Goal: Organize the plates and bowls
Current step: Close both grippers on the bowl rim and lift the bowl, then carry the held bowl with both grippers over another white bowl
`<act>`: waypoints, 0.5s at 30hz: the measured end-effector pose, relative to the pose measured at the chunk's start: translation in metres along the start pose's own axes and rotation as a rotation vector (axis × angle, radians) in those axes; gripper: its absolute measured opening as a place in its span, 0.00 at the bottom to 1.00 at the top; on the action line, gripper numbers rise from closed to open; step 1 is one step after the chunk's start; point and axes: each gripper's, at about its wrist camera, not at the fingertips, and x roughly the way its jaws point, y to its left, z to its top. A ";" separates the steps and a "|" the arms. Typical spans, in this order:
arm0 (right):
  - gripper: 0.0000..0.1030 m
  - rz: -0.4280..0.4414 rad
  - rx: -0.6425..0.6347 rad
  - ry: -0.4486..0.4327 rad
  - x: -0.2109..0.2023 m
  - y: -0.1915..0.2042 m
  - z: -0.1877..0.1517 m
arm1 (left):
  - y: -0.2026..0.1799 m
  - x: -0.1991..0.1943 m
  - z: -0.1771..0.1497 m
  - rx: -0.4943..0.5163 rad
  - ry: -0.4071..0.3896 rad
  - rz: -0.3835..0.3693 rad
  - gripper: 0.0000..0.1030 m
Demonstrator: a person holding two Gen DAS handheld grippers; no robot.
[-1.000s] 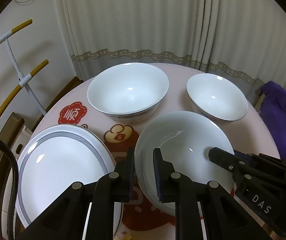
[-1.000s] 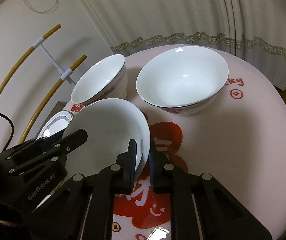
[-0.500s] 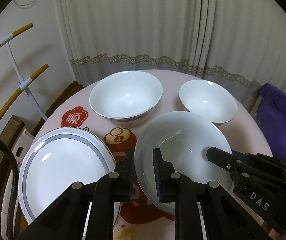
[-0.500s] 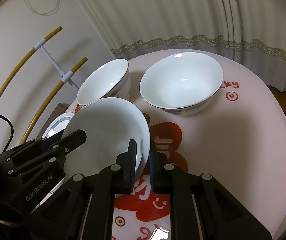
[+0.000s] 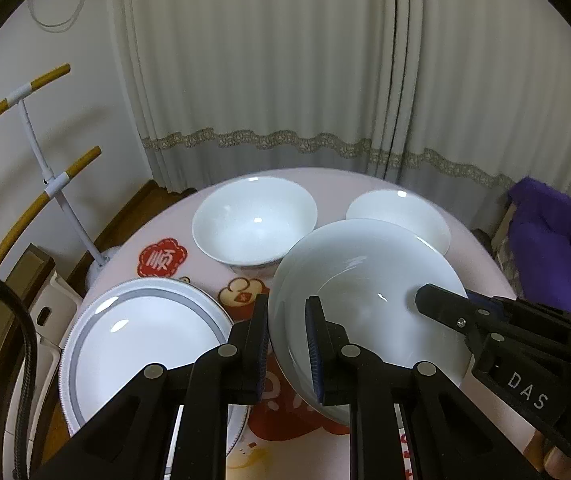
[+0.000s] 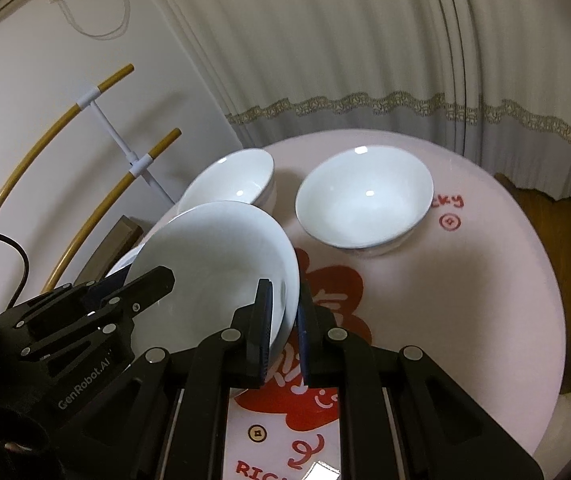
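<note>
White deep plate (image 5: 365,300) is clamped by its rim on opposite sides: the left hand-held gripper (image 5: 286,344) and the right hand-held gripper (image 6: 283,328) are each clenched on it. Compared with a second ago it sits higher above the pink counter (image 6: 465,300), now overlapping the smaller bowl (image 5: 399,216) behind it. Only the left view shows the whole grey-rimmed flat plate (image 5: 141,344) and a purple cloth (image 5: 545,240); the right view shows bare counter to the right. Counted: two bowls, the larger (image 5: 254,225) at centre, one flat plate, one lifted plate
</note>
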 end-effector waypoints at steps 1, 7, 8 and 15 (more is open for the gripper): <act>0.11 0.001 -0.002 -0.001 -0.001 0.003 0.000 | 0.002 -0.004 0.001 -0.002 -0.007 -0.002 0.13; 0.11 0.009 -0.017 -0.019 -0.009 0.014 0.010 | 0.008 -0.026 0.011 -0.003 -0.052 -0.003 0.13; 0.11 0.010 -0.021 -0.023 -0.011 0.017 0.013 | 0.009 -0.029 0.013 -0.003 -0.060 -0.002 0.13; 0.11 0.005 -0.054 -0.056 -0.017 0.034 0.033 | 0.019 -0.048 0.025 0.001 -0.109 0.012 0.13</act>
